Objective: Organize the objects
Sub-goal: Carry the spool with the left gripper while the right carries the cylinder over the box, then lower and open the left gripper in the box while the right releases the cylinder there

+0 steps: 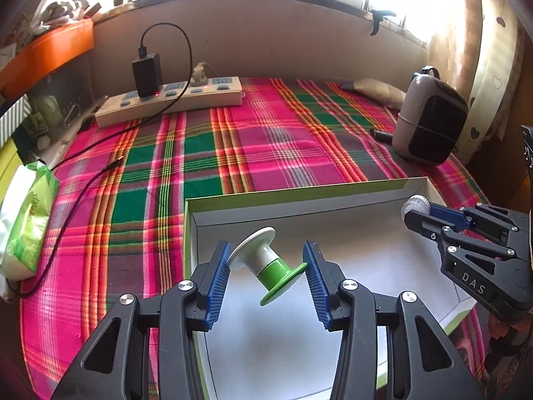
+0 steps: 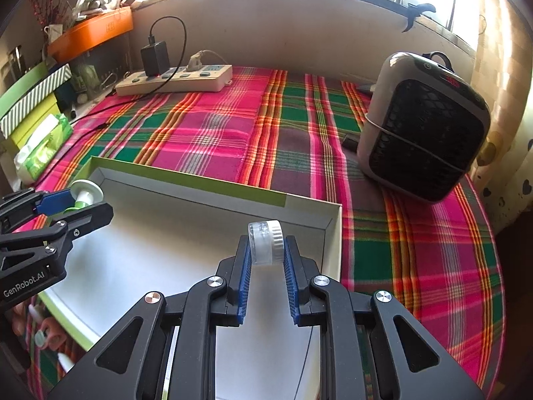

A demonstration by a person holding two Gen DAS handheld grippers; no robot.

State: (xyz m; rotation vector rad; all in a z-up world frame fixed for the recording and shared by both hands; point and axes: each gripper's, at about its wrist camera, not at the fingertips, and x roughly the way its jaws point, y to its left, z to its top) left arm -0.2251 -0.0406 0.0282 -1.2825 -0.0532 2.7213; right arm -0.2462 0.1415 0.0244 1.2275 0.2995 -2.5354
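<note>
My left gripper (image 1: 266,246) is shut on a spool-shaped piece (image 1: 266,263) with a white disc on one end and a green disc on the other; each disc rests against a blue pad. It hangs over a shallow white box with a green rim (image 1: 299,205). My right gripper (image 2: 266,243) is shut on a small clear jar with a white ribbed lid (image 2: 266,241), above the same box (image 2: 200,188) near its far right corner. In each wrist view the other gripper shows at the side: the right gripper (image 1: 416,215) with the jar (image 1: 414,203), the left gripper (image 2: 80,206) with the spool (image 2: 85,195).
A plaid cloth (image 1: 266,140) covers the table. At the back left lies a power strip (image 1: 173,100) with a black charger and cable. A grey-and-black fan (image 2: 423,126) stands at the right. A green tissue pack (image 1: 26,220) and stacked boxes line the left edge.
</note>
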